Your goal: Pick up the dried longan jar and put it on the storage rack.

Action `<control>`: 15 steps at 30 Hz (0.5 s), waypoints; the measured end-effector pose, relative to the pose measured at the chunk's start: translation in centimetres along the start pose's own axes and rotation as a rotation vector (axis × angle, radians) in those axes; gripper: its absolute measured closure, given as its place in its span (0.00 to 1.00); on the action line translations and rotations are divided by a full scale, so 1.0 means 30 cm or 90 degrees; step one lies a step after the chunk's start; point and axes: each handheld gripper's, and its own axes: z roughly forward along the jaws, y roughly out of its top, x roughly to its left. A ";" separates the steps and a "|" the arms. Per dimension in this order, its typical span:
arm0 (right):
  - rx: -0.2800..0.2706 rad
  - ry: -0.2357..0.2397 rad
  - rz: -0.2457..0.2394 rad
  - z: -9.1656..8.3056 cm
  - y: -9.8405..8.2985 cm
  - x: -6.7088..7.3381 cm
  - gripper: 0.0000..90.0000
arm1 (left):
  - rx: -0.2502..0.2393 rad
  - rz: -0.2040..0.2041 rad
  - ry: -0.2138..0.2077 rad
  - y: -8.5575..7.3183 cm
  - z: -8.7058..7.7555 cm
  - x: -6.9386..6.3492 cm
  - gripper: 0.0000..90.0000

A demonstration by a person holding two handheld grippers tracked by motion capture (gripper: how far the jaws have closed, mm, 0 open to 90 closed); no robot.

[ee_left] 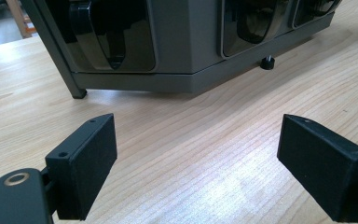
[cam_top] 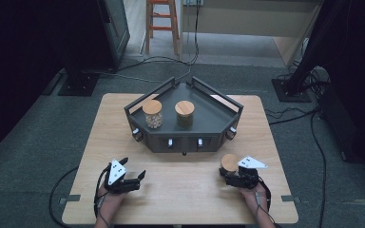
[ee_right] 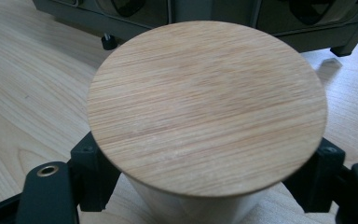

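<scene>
The right gripper (cam_top: pixel 231 174) is at the near right part of the wooden table (cam_top: pixel 185 190). Its jaws are closed on a jar (cam_top: pixel 229 163) with a round wooden lid. In the right gripper view this jar (ee_right: pixel 205 107) stands upright between the two black jaws, and the pads press on its body from both sides, just under the lid. The jar stands on the table, a little in front of the right corner of the dark grey tray (cam_top: pixel 209 128).

The left gripper (cam_top: pixel 134 176) is at the near left part of the table, well apart from the jar. Its jaws are wide apart and nothing is between them. In the left gripper view only the bare wood lies between the two pads, and the front wall of the tray (ee_left: pixel 186 42) is further away.

The tray stands in the middle of the far half of the table. On it two more jars with wooden lids stand upright, near each other: a left jar (cam_top: pixel 152 114) with light content and a right jar (cam_top: pixel 185 114) with darker content.
</scene>
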 end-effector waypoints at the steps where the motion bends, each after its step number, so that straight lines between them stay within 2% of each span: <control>1: -0.001 -0.002 0.001 -0.001 -0.001 0.000 0.27 | 0.000 0.001 0.000 0.000 0.000 0.000 0.13; 7: -0.003 -0.013 -0.008 -0.003 0.000 0.016 0.28 | -0.001 0.000 0.000 -0.001 -0.001 0.001 0.13; 15: -0.004 -0.007 0.008 -0.011 0.003 0.004 0.28 | -0.002 0.000 -0.001 -0.001 -0.001 0.000 0.13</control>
